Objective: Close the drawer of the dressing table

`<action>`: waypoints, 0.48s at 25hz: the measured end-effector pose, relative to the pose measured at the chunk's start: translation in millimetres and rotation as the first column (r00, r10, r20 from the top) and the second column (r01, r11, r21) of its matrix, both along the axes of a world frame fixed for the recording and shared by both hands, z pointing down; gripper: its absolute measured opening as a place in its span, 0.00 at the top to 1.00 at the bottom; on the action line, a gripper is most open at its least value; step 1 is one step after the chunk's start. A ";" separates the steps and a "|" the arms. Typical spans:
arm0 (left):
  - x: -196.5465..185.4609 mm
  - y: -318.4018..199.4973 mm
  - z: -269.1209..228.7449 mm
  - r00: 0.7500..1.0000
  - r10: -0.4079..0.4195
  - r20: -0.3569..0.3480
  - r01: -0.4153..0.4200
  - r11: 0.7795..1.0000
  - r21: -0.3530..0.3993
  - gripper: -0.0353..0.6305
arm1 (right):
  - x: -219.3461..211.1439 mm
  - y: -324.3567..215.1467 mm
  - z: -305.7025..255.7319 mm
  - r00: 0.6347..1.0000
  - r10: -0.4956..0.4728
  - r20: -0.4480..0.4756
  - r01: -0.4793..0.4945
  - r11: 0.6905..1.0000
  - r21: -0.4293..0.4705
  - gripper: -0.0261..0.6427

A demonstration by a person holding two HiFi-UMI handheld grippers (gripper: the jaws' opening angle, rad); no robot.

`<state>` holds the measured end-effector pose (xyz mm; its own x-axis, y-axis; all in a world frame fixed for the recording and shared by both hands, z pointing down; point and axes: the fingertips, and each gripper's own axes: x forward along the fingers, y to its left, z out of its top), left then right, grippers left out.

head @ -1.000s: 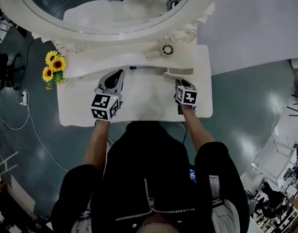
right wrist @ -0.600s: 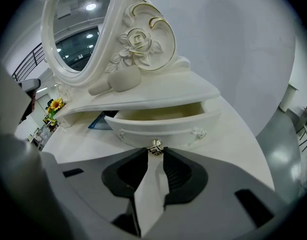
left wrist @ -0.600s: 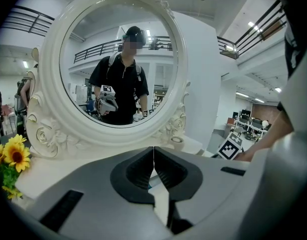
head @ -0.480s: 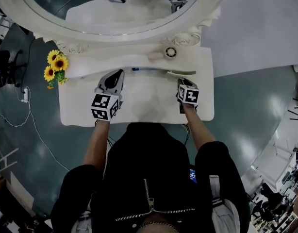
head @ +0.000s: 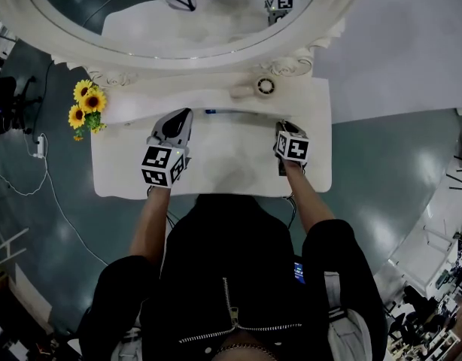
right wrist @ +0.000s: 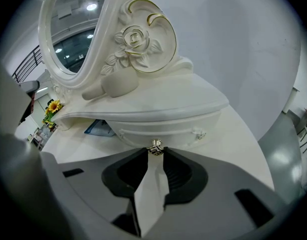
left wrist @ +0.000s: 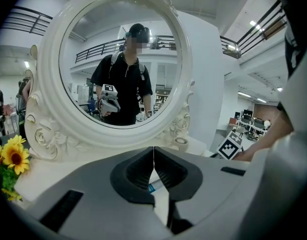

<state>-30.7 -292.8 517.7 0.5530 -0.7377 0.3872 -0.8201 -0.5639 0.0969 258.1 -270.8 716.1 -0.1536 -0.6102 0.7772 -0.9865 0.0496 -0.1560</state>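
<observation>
Pushing drawer [right wrist: 163,132] farther in, knob [right wrist: 154,148] gripped

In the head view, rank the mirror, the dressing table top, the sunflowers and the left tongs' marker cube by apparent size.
1. Mirror, though cropped.
2. Dressing table top.
3. Sunflowers and the marker cube on the left tongs: about alike, and the cube is nearer the camera, so unranked.

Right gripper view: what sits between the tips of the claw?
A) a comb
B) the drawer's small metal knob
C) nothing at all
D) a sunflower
B: the right claw pinches the metal knob on the drawer front between its tips.
</observation>
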 end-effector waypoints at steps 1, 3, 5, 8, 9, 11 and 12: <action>0.2 -0.9 -0.2 1.000 -0.001 0.000 0.001 1.000 0.000 0.91 | 0.2 -0.9 -0.1 1.000 0.000 0.000 0.000 1.000 -0.001 0.81; 0.1 -2.7 -1.1 1.000 -0.003 0.001 0.003 1.000 0.001 0.91 | 0.1 -2.9 -0.9 1.000 -0.002 0.001 0.002 1.000 0.000 0.81; -0.3 -4.0 -1.3 1.000 -0.005 0.002 0.005 1.000 0.001 0.91 | -0.1 -4.1 -1.2 1.000 -0.003 0.001 0.003 1.000 0.003 0.81; -1.2 -5.3 -0.7 1.000 -0.008 0.001 0.008 1.000 0.000 0.91 | -0.2 -6.1 -0.4 1.000 -0.001 0.004 0.001 1.000 0.004 0.81; -1.3 -5.5 -0.4 1.000 -0.009 0.001 0.009 1.000 0.000 0.91 | -0.2 -7.0 -0.3 1.000 -0.002 0.004 0.002 1.000 0.004 0.81; -1.5 -5.6 0.2 1.000 -0.011 0.000 0.011 1.000 -0.002 0.91 | 0.0 -8.7 -0.3 1.000 -0.004 0.003 0.004 1.000 0.005 0.81; -1.6 -5.5 0.6 1.000 -0.012 0.000 0.012 1.000 -0.004 0.91 | 0.0 -9.5 -0.4 1.000 -0.005 0.002 0.005 1.000 0.006 0.81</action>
